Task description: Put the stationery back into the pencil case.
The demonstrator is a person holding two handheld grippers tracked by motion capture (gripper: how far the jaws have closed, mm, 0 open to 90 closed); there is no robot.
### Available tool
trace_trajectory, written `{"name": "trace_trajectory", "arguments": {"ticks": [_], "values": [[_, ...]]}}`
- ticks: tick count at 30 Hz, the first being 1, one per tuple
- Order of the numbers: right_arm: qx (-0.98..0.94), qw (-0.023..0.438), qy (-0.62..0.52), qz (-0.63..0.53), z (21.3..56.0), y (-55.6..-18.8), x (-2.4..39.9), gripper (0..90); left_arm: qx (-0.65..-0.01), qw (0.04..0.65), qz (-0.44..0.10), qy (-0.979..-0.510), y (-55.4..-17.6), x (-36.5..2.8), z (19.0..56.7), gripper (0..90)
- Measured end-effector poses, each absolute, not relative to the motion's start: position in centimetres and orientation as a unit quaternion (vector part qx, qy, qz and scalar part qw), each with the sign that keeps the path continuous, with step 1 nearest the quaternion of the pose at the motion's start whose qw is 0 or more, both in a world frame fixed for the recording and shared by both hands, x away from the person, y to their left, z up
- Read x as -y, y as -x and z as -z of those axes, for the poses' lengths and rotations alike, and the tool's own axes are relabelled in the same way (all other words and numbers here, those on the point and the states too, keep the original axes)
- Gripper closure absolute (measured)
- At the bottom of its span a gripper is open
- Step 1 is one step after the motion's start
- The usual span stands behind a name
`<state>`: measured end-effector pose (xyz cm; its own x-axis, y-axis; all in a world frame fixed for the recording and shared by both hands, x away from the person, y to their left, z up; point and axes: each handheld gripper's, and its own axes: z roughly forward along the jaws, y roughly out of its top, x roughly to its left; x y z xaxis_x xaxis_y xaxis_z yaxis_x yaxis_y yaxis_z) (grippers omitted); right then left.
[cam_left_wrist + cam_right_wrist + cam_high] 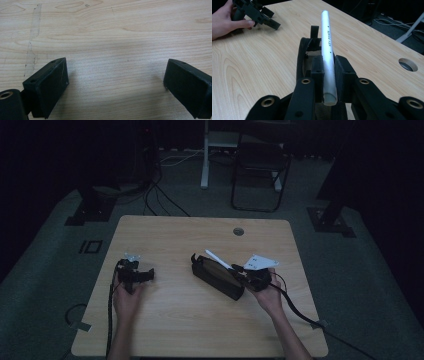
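Note:
A black pencil case [217, 277] lies open at an angle on the wooden table [190, 320], right of the middle. My right gripper [235, 268] hovers over its near end, shut on a white pen [217, 258] that points away along the case. In the right gripper view the pen [326, 37] runs up between the two pads [317, 67] of the right gripper [329, 65], above the case's open mouth [303, 50]. My left gripper [149, 275] rests low at the table's left. Its jaws stand wide apart in the left gripper view [116, 72], with bare wood between them.
A round cable hole [238, 231] sits near the table's far edge. Behind the table stand a dark folding chair [260, 170] and a white desk leg [205, 155]. Cables trail off both grippers toward the near edge. A hand [224, 22] holds the left gripper.

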<state>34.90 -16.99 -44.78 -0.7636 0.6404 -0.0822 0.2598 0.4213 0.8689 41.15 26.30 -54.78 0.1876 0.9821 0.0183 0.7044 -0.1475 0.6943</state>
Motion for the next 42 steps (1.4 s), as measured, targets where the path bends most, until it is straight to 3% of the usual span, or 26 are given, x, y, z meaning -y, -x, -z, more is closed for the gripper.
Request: {"name": "trace_trajectory", "arguments": {"ticks": [42], "values": [[-0.823, 0.195, -0.272, -0.459, 45.9, -35.1, 16.4, 78.7, -0.588, 0.283, -0.245, -0.717, -41.1, -26.3, 54.8, 6.1]]}}
